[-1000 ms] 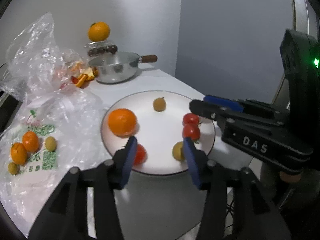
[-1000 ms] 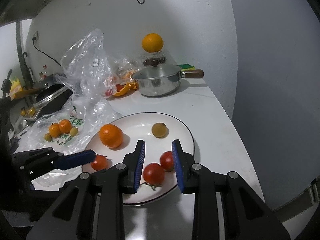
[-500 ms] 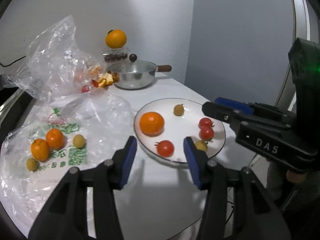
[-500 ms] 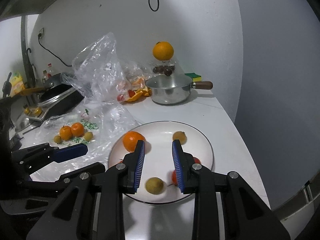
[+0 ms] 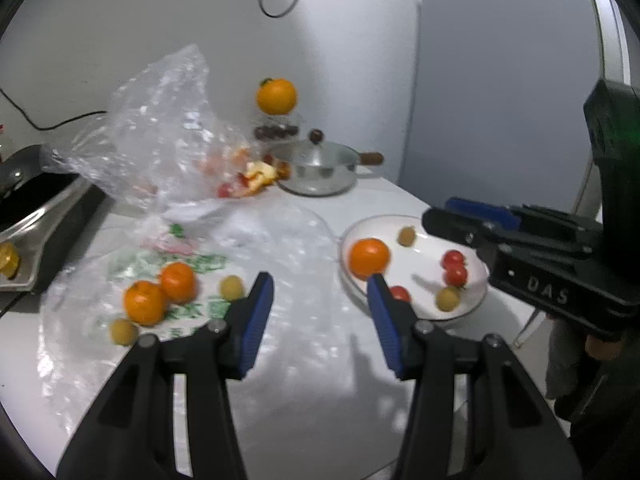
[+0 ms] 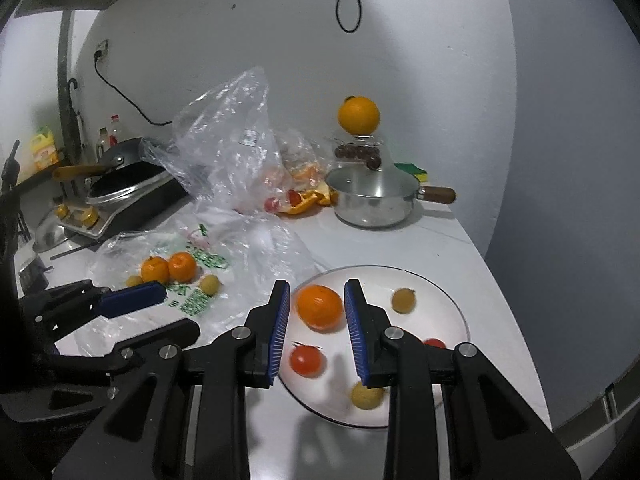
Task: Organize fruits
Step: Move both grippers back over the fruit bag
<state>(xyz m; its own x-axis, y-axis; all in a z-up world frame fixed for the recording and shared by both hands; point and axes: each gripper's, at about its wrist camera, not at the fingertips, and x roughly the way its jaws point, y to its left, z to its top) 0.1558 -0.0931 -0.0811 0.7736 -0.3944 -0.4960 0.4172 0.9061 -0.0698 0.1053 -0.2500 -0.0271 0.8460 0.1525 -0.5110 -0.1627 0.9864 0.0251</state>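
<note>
**Plate half filled, four fruits left on the bag**

The left gripper (image 5: pixel 320 300) hangs above the tabletop (image 5: pixel 320 392) with its jaws part-way apart and nothing between them; its fingertips frame the crumpled edge of the flat plastic bag (image 5: pixel 280 248). The right gripper (image 6: pixel 316 312) hangs over the near side of the plate (image 6: pixel 448 292), its jaws drawn about as close together as they go, with a gap still showing and nothing held; the orange seen between the fingertips lies on the plate beyond them.

On the plate sit one orange (image 6: pixel 320 306), three small tomatoes, of which the nearest (image 6: pixel 306 360) is the clearest, and two small yellow-green fruits (image 6: pixel 403 300). This part of the sorting looks done.

Left of the plate, on the printed plastic bag, lie two more oranges (image 5: pixel 160 292) touching each other, and two small yellow-green fruits (image 5: pixel 232 286), one on either side of the pair. These four seem to be what is left to move, and the left gripper is the nearer one to them.

Further back stand a second, puffed-up bag (image 6: pixel 224 140) with peel and red bits beside it, a steel pot (image 6: pixel 372 200), and a big orange (image 6: pixel 358 115) perched on a jar. Whether those belong to the job I cannot tell.
</note>
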